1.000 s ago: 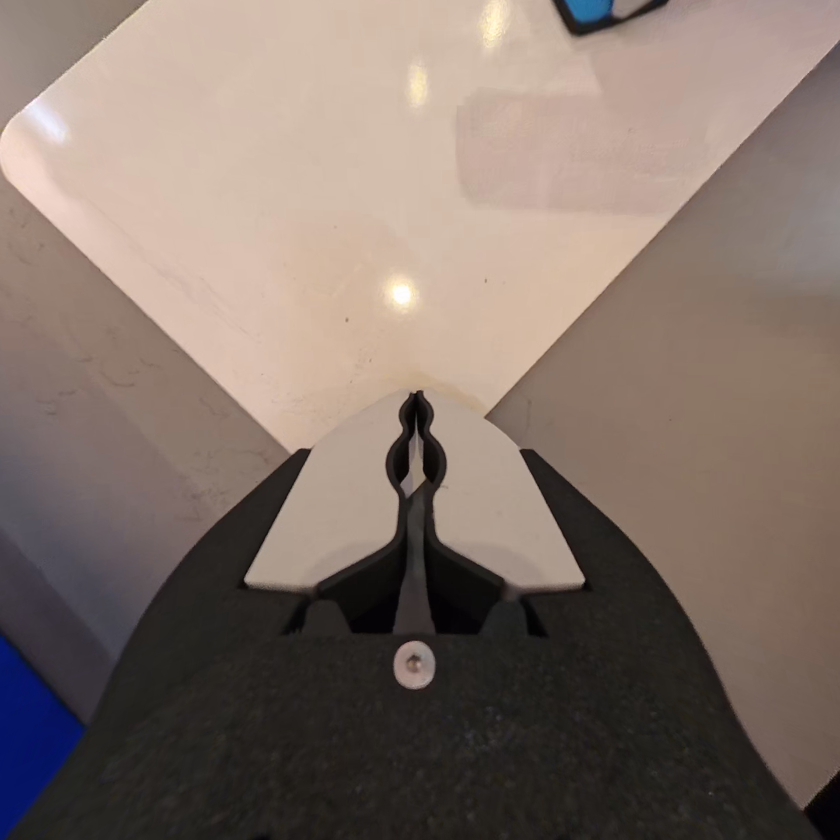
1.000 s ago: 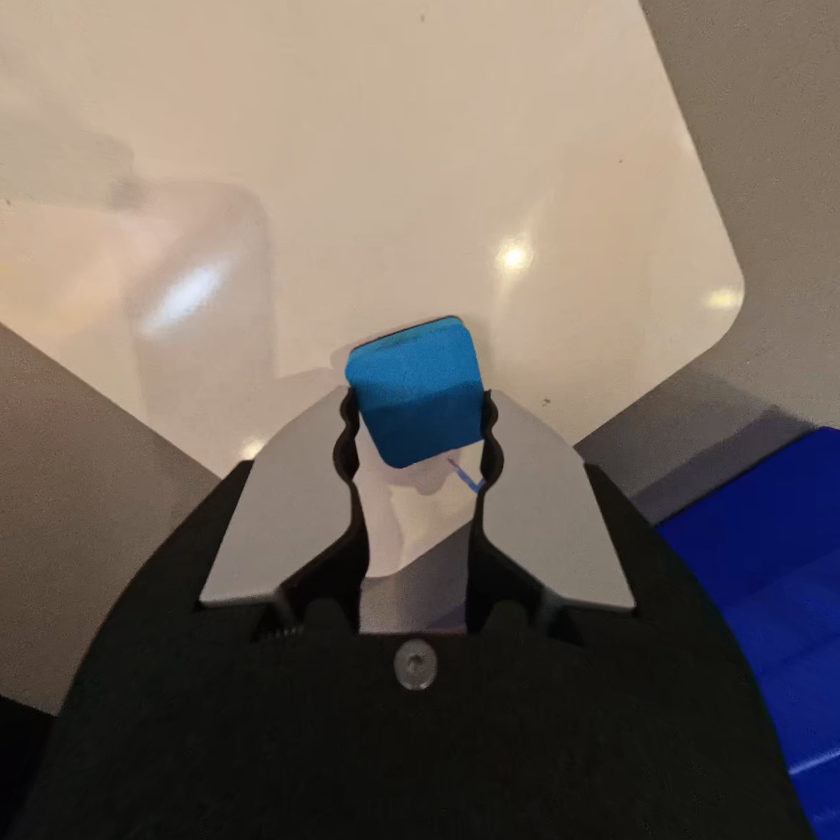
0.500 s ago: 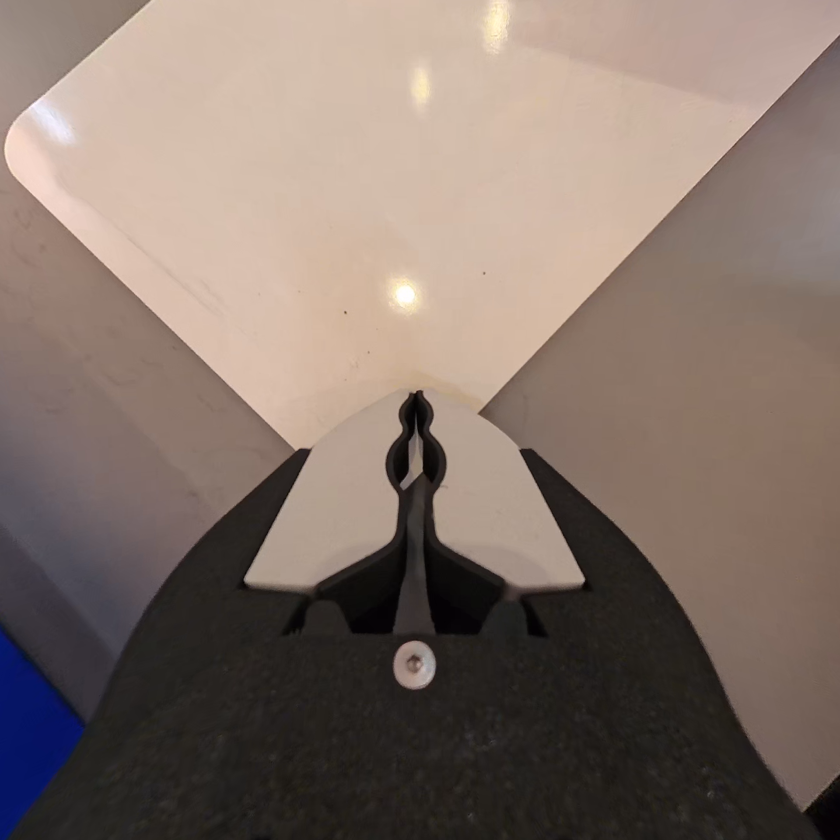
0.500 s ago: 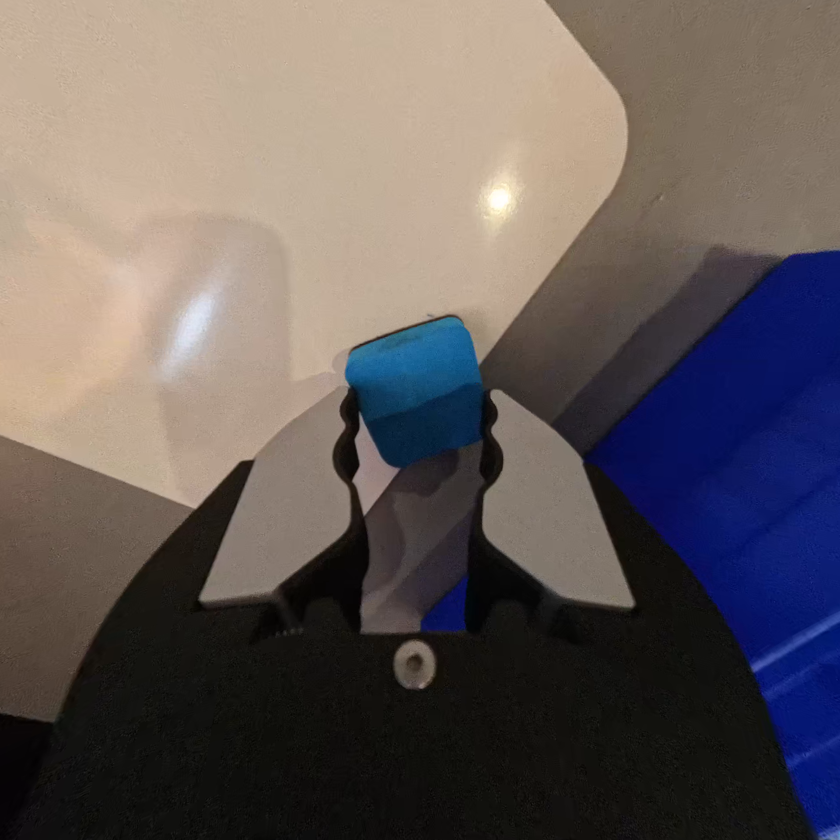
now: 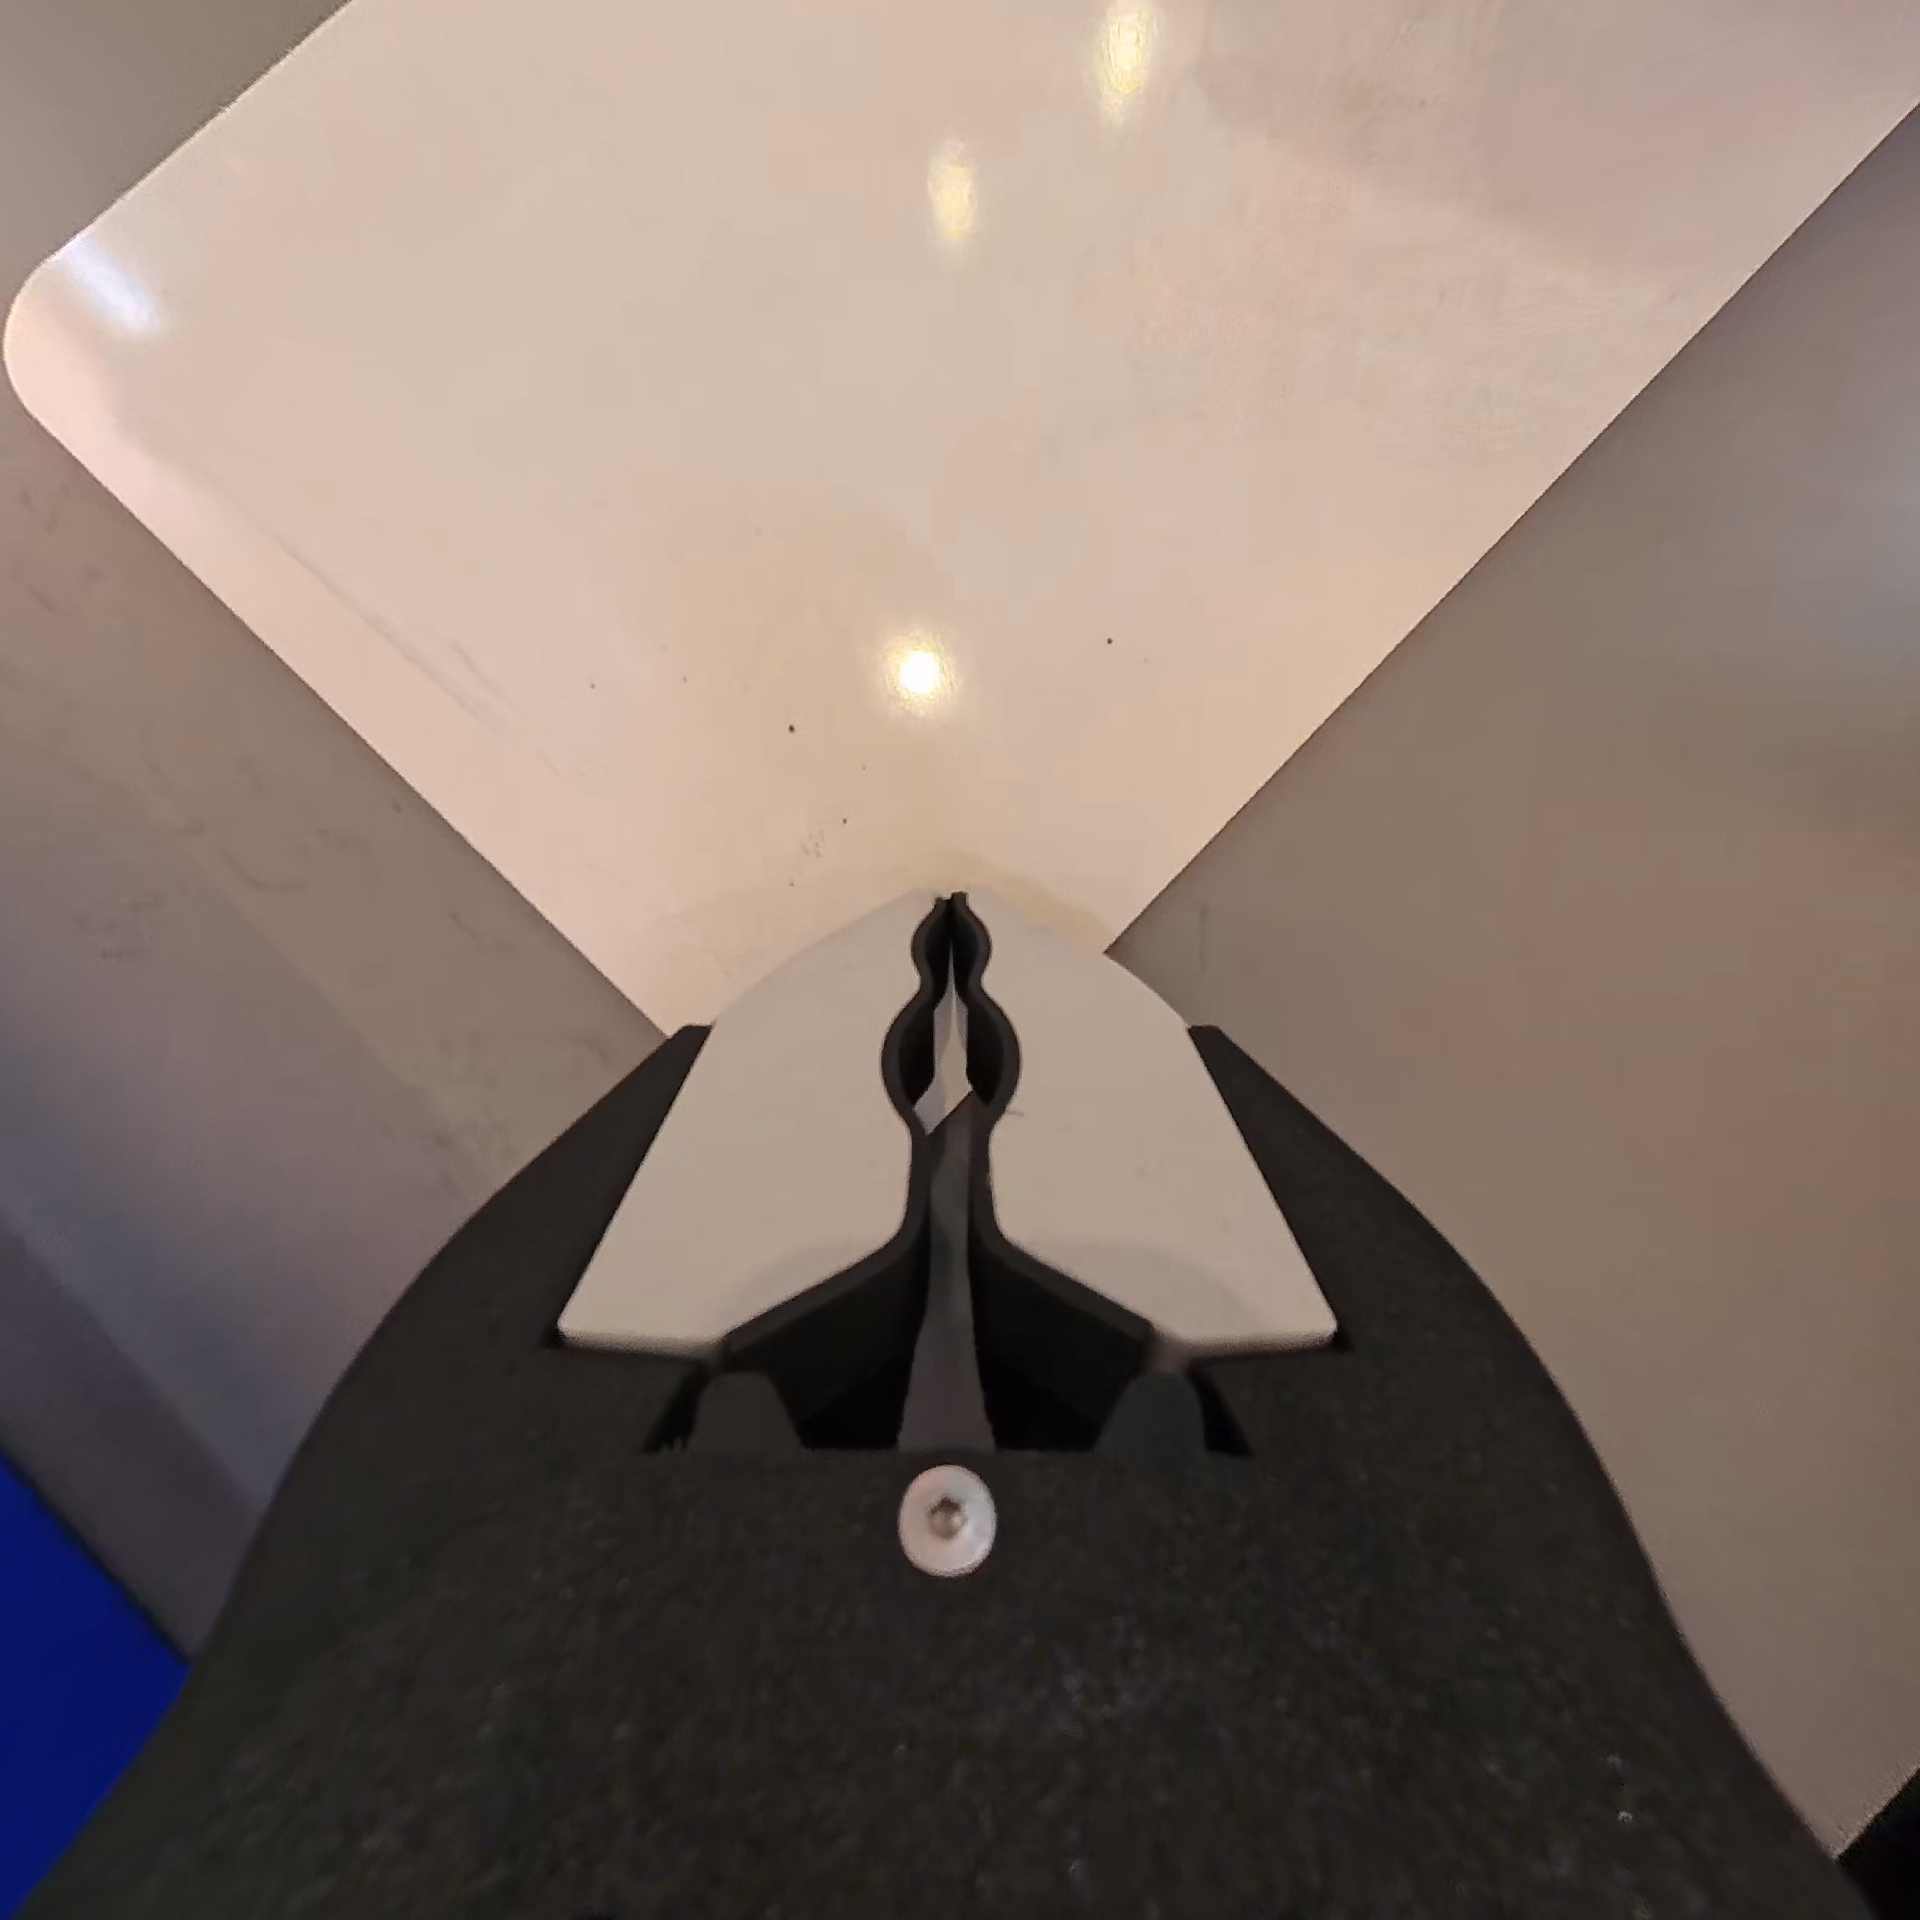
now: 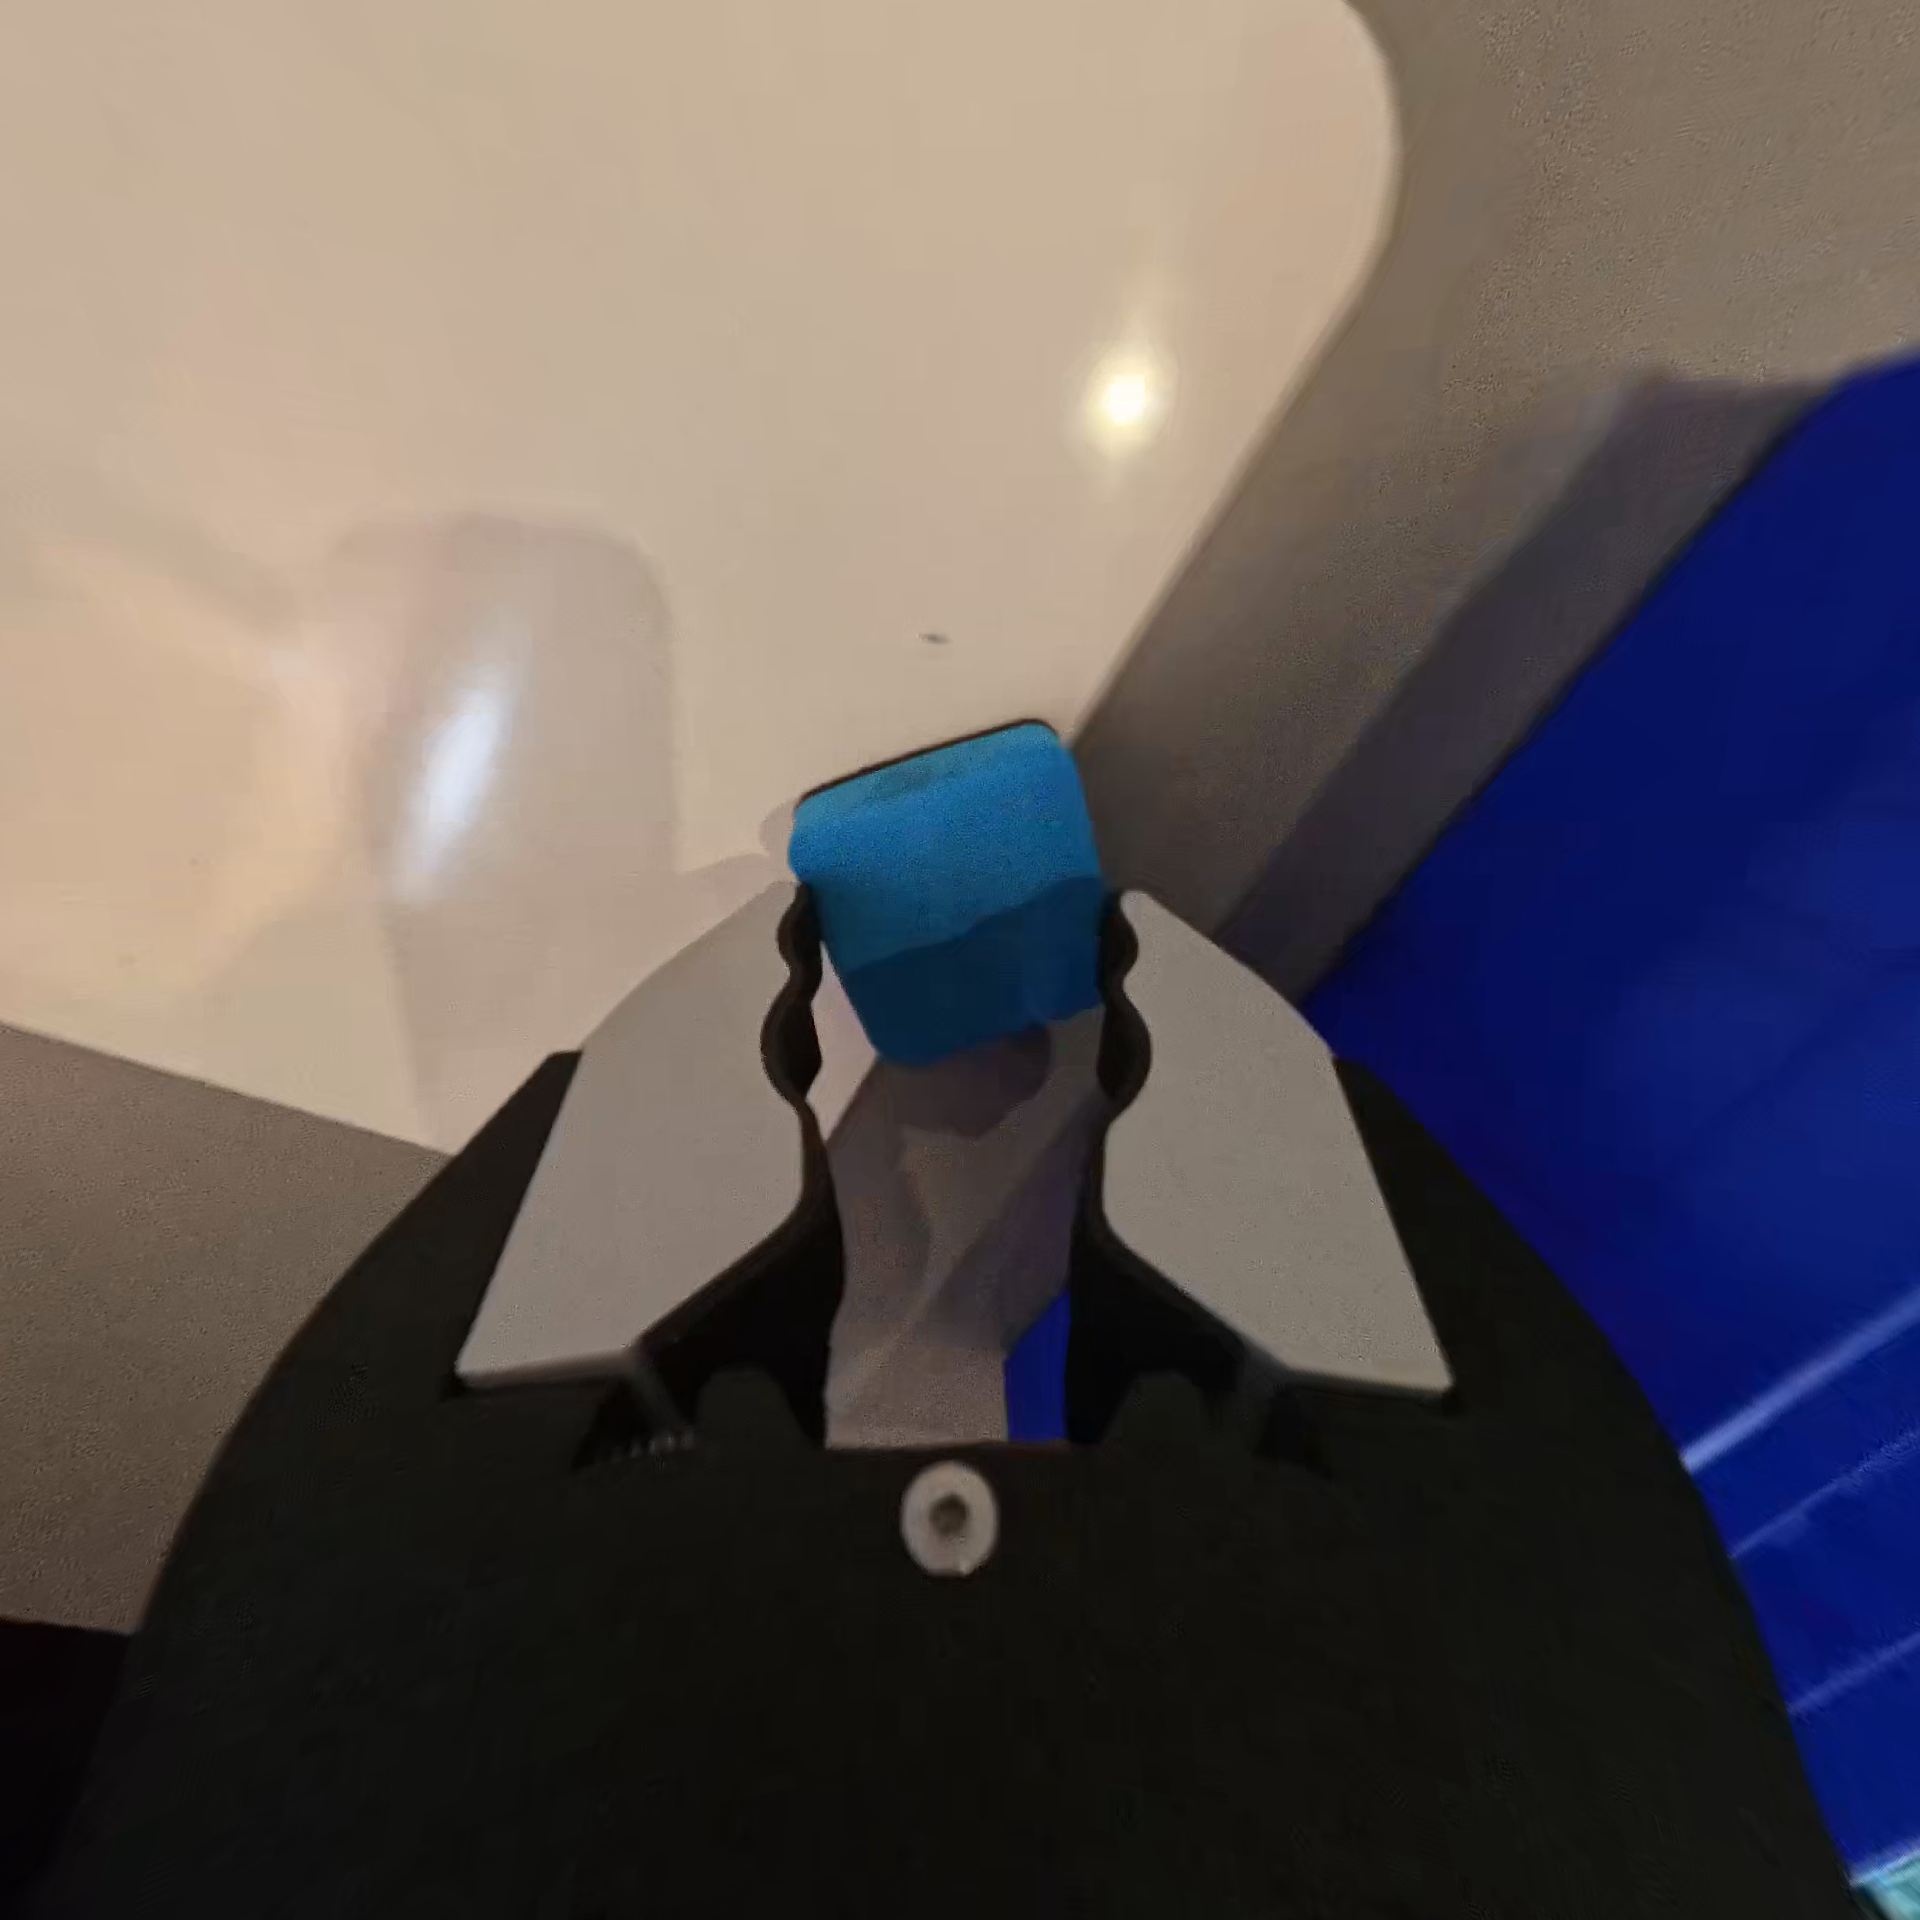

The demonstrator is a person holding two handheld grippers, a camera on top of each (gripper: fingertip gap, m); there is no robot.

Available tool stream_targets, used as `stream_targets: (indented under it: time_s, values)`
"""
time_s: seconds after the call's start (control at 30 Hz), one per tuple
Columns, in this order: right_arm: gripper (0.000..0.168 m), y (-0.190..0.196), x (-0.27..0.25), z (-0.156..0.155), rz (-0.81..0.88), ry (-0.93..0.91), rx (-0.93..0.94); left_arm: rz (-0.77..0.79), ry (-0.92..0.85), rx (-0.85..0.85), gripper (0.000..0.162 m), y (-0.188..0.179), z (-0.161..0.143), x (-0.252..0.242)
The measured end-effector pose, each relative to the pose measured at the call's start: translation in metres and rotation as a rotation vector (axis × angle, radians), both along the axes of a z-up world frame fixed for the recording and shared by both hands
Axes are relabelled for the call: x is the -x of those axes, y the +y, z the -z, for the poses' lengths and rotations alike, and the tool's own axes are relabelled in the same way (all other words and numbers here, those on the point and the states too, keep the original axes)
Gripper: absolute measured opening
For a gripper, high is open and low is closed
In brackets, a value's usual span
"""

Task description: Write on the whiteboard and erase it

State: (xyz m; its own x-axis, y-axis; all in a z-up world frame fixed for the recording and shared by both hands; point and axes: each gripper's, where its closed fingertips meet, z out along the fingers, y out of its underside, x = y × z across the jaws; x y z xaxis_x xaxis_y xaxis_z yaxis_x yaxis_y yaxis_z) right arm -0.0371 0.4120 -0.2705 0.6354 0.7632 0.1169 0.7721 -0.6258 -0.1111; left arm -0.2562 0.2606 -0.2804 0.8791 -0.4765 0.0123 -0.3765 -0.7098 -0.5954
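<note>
A glossy white whiteboard point(image 5: 779, 416) lies flat on a grey table point(image 5: 1558, 831). In the left wrist view my left gripper point(image 5: 953, 900) is shut, its tips over the board's near corner, with nothing seen between the fingers. The board also shows in the right wrist view point(image 6: 623, 364), with no marks visible on it. My right gripper point(image 6: 951, 909) is shut on a blue foam eraser point(image 6: 940, 883), which sits at the board's right edge, partly over the grey table point(image 6: 1558, 260).
A bright blue surface point(image 6: 1662, 987) lies to the right of the board in the right wrist view. A strip of the same blue point(image 5: 62, 1590) shows at the lower left of the left wrist view. Ceiling lights reflect on the board.
My right gripper with the eraser has slid right, from over the board to its right edge; a short blue mark seen earlier no longer shows. The left gripper stays put.
</note>
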Motion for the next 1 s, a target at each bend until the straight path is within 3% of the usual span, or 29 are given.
stream_targets:
  time_s: [0.07, 0.17, 0.2, 0.33, 0.5, 0.63, 0.8, 0.93, 1.0]
  values:
    - [0.052, 0.005, -0.012, 0.001, 0.125, 0.001, 0.035, -0.002, 0.006, -0.005, 0.0, -0.001, 0.0, 0.001]
    - [0.052, -0.018, 0.032, 0.001, -0.081, -0.002, -0.002, 0.001, 0.013, -0.002, 0.0, 0.001, 0.0, -0.001]
    - [0.052, -0.018, 0.033, 0.001, -0.078, 0.012, 0.009, 0.002, 0.01, -0.003, 0.0, 0.002, 0.0, -0.002]
    - [0.052, 0.013, -0.018, 0.001, 0.174, 0.036, 0.026, 0.001, 0.005, -0.01, 0.0, 0.0, 0.0, 0.0]
    - [0.052, -0.011, 0.044, 0.0, -0.07, 0.054, -0.018, 0.002, 0.004, 0.005, 0.0, 0.001, 0.0, 0.0]
    - [0.052, 0.019, -0.002, 0.0, 0.137, 0.036, 0.0, 0.0, 0.001, -0.004, 0.0, 0.0, 0.0, -0.001]
    - [0.052, -0.016, 0.068, 0.001, -0.101, 0.051, -0.019, 0.006, 0.003, 0.004, 0.0, 0.002, 0.0, -0.003]
    - [0.052, 0.023, 0.016, 0.001, 0.106, 0.06, -0.025, 0.007, -0.005, -0.007, 0.0, 0.0, 0.0, -0.005]
    - [0.052, 0.023, 0.017, 0.001, 0.125, 0.04, -0.034, 0.006, -0.014, -0.002, 0.0, -0.002, 0.0, -0.005]
